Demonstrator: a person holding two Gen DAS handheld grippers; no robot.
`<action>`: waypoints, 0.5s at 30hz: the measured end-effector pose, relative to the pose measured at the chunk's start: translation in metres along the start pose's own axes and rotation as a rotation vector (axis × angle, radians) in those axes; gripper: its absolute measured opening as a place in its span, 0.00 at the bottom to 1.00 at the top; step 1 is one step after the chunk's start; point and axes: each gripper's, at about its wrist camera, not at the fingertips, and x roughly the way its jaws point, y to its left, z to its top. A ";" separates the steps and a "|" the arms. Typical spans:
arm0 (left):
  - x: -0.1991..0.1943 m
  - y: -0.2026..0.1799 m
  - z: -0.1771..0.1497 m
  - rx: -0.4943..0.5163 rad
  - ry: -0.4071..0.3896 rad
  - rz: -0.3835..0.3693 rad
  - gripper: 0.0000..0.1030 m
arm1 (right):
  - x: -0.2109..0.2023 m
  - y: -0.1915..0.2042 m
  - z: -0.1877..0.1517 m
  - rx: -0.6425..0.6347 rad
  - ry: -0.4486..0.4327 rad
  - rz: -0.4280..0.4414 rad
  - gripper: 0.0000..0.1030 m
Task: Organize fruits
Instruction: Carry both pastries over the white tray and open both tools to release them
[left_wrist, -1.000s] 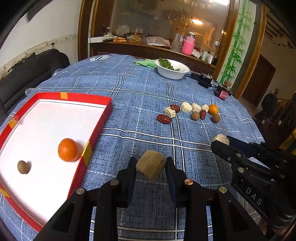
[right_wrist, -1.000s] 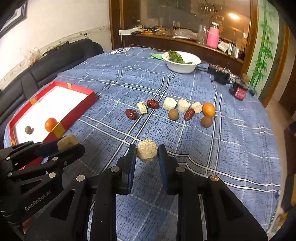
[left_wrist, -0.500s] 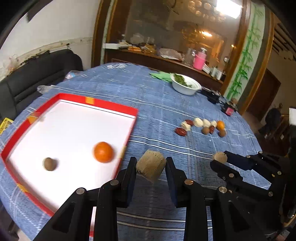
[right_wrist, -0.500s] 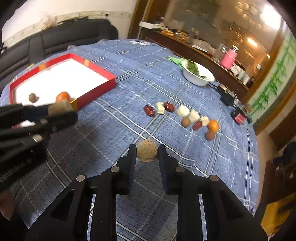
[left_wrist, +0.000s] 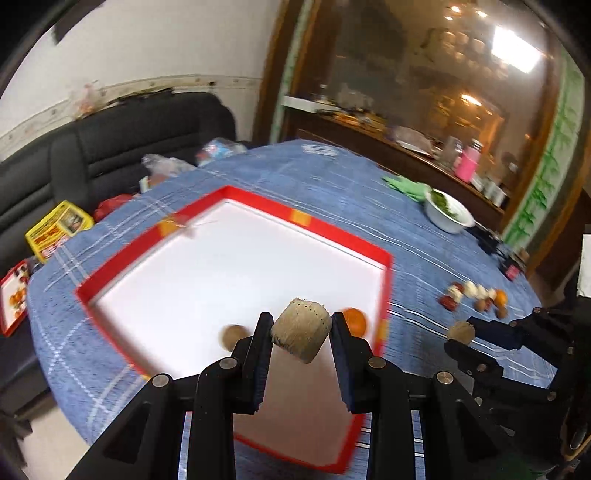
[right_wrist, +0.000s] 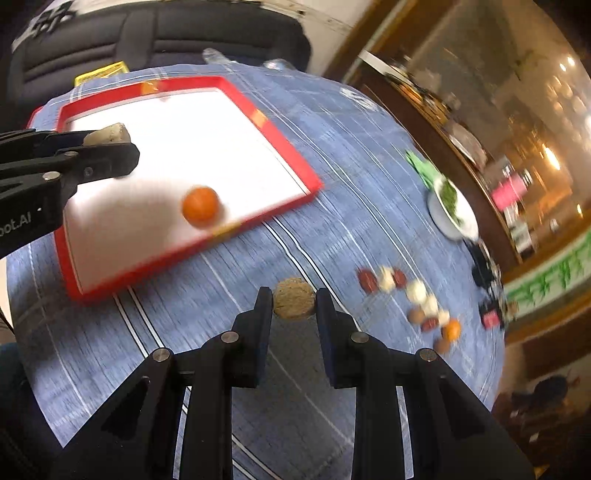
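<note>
My left gripper (left_wrist: 301, 334) is shut on a tan cylindrical chunk (left_wrist: 301, 328), held in the air above the red-rimmed white tray (left_wrist: 236, 192). An orange (left_wrist: 354, 321) and a small brown fruit (left_wrist: 232, 336) lie in the tray near its right side. My right gripper (right_wrist: 293, 301) is shut on a tan round piece (right_wrist: 293, 298) above the blue cloth, just right of the tray (right_wrist: 291, 147). In the right wrist view the left gripper (right_wrist: 110, 142) with its chunk (right_wrist: 107, 133) hangs over the tray, and the orange (right_wrist: 201, 206) shows too. In the left wrist view the right gripper (left_wrist: 460, 334) comes in from the right.
A row of loose fruits (left_wrist: 476, 293), red, white, brown and orange, lies on the blue checked tablecloth (left_wrist: 351, 192) at the right. A white bowl of greens (left_wrist: 447, 210) stands further back. A black sofa (left_wrist: 110, 147) and a yellow packet (left_wrist: 57, 229) are beyond the table's left edge.
Both grippers have swung left toward the tray with their pieces still held. The left one now hangs over the tray's white floor; the right one has rolled and drawn near the tray's rim.
</note>
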 end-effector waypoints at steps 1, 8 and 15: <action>0.000 0.007 0.001 -0.012 -0.001 0.009 0.29 | 0.001 0.004 0.006 -0.014 -0.003 0.002 0.22; 0.001 0.045 0.010 -0.067 -0.013 0.060 0.29 | 0.003 0.032 0.047 -0.083 -0.030 0.024 0.22; 0.010 0.068 0.020 -0.095 -0.019 0.097 0.29 | 0.009 0.047 0.072 -0.108 -0.046 0.035 0.22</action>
